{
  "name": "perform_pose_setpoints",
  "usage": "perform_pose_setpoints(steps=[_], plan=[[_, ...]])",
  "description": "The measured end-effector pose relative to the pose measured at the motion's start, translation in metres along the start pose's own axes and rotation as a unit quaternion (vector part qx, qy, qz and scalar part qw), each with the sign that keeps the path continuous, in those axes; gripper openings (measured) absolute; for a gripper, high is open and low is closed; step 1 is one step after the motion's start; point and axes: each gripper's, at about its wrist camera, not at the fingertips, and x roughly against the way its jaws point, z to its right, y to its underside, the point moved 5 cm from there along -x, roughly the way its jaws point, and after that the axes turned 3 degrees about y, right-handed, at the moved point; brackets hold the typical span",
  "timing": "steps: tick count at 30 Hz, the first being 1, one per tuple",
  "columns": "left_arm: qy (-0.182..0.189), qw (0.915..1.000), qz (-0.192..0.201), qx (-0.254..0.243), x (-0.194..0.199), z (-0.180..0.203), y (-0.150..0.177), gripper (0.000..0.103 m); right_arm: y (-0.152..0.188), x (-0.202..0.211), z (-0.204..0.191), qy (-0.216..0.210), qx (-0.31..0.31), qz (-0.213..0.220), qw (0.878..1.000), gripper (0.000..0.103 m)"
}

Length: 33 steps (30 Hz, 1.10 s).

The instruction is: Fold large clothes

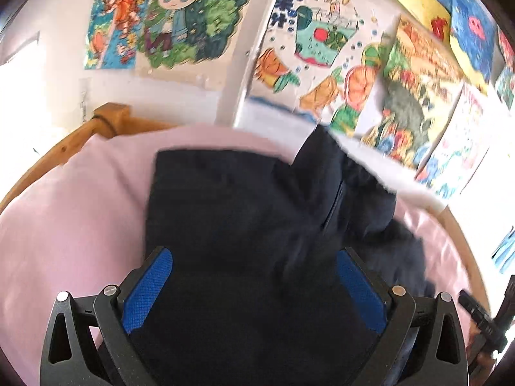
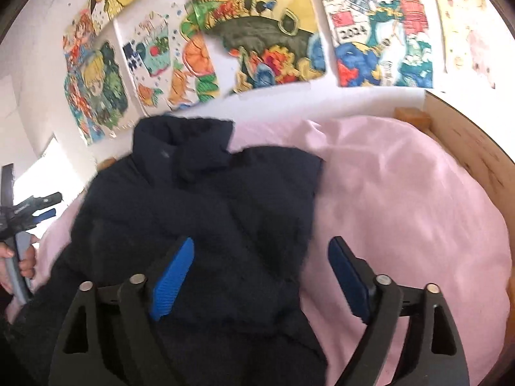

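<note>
Item: dark padded jacket (image 2: 206,225), lying on the pink bedding (image 2: 402,209), collar at the far end from both jaws.

Right gripper (image 2: 260,276): I am holding its jaws wide apart, pinching nothing, jacket edge below the gap.

Left gripper (image 1: 254,286): jaws likewise spread above the fabric, gripping nothing, probably freeing it for a fresh hold.

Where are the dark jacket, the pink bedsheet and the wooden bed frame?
dark jacket (image 2: 206,206): right wrist view, on its quilted chest panel.
pink bedsheet (image 2: 402,199): right wrist view, on a bare stretch right of the jacket.
wooden bed frame (image 1: 67,143): left wrist view, on the curved rail.
</note>
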Motion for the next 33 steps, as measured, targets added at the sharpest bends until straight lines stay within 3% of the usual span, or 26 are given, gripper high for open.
perform_pose_setpoints(steps=[3, 7, 10, 14, 15, 17, 20, 22, 23, 24, 25, 27, 33], plan=[[0.003, 1.0000, 0.000, 0.006, -0.032, 0.010, -0.032, 0.103, -0.036, -0.028, -0.016, -0.015, -0.006, -0.016, 1.000, 0.086], [0.033, 0.9993, -0.002, 0.019, -0.060, 0.017, -0.058, 0.103, -0.084, -0.085, -0.040, -0.024, -0.016, -0.032, 0.999, 0.086], [0.051, 0.9984, -0.005, -0.024, -0.074, 0.034, -0.071, 0.103, -0.107, -0.124, -0.052, -0.042, -0.057, -0.036, 0.997, 0.086], [0.049, 0.9961, -0.018, -0.072, -0.098, 0.053, -0.083, 0.103, -0.117, -0.161, -0.054, -0.043, -0.097, -0.040, 0.994, 0.085], [0.052, 0.9957, -0.019, -0.073, -0.102, 0.055, -0.085, 0.103, -0.119, -0.168, -0.052, -0.042, -0.103, -0.042, 0.993, 0.083], [0.064, 0.9953, -0.018, -0.070, -0.114, 0.061, -0.092, 0.103, -0.122, -0.185, -0.050, -0.046, -0.116, -0.050, 0.991, 0.069], [0.059, 0.9963, -0.026, -0.056, -0.134, 0.064, -0.098, 0.086, -0.124, -0.203, -0.050, -0.065, -0.134, -0.063, 0.987, 0.054], [0.070, 0.9957, -0.037, -0.047, -0.147, 0.065, -0.100, 0.051, -0.122, -0.211, -0.053, -0.073, -0.139, -0.069, 0.985, 0.044], [0.071, 0.9955, -0.043, -0.046, -0.152, 0.066, -0.099, 0.039, -0.122, -0.213, -0.058, -0.084, -0.140, -0.068, 0.984, 0.036], [0.070, 0.9953, -0.050, -0.044, -0.156, 0.066, -0.097, 0.017, -0.123, -0.213, -0.062, -0.089, -0.137, -0.066, 0.984, 0.031], [0.067, 0.9954, -0.054, -0.042, -0.158, 0.066, -0.095, 0.011, -0.124, -0.212, -0.066, -0.087, -0.129, -0.064, 0.986, 0.028], [0.064, 0.9962, -0.035, -0.047, -0.148, 0.066, -0.092, 0.008, -0.128, -0.205, -0.075, -0.083, -0.100, -0.054, 0.990, 0.018], [0.058, 0.9936, 0.013, -0.096, -0.064, 0.051, -0.060, 0.006, -0.129, -0.137, -0.105, -0.064, 0.021, -0.004, 0.998, 0.013]])
